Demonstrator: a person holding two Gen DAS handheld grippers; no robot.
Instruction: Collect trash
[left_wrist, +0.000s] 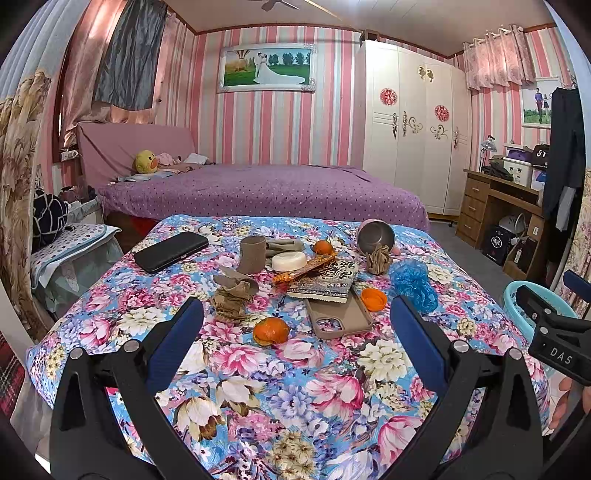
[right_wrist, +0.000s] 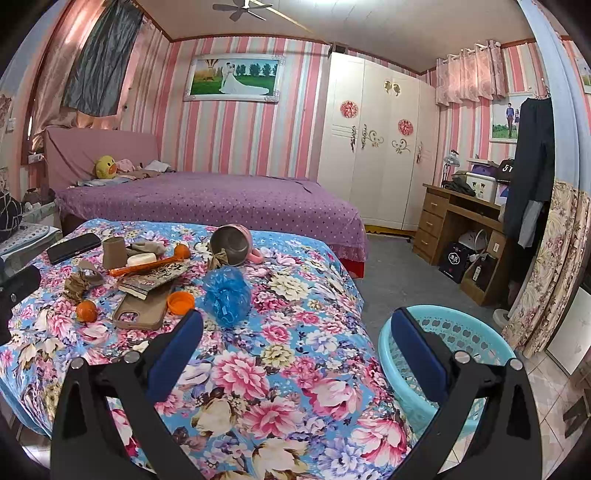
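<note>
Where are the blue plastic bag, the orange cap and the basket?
blue plastic bag (right_wrist: 227, 297), right wrist view, middle of the crumpled bag.
orange cap (left_wrist: 373, 299), left wrist view, its hollow inside.
basket (right_wrist: 463, 332), right wrist view, far inner wall.

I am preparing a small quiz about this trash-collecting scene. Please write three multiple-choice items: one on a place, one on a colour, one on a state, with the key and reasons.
1. Where does the turquoise basket stand?
A. on the purple bed
B. on the floor beside the flowered quilt
C. on the wooden desk

2. What colour is the crumpled plastic bag?
A. blue
B. yellow
C. white

3. How is the metal-lined pink mug?
A. upright
B. upside down
C. tipped on its side

Key: 1 B, it sits on the floor off the flowered quilt's edge; 2 A, it is clearly blue; 3 C, its open mouth faces the camera, and its handle rests on the quilt.
</note>
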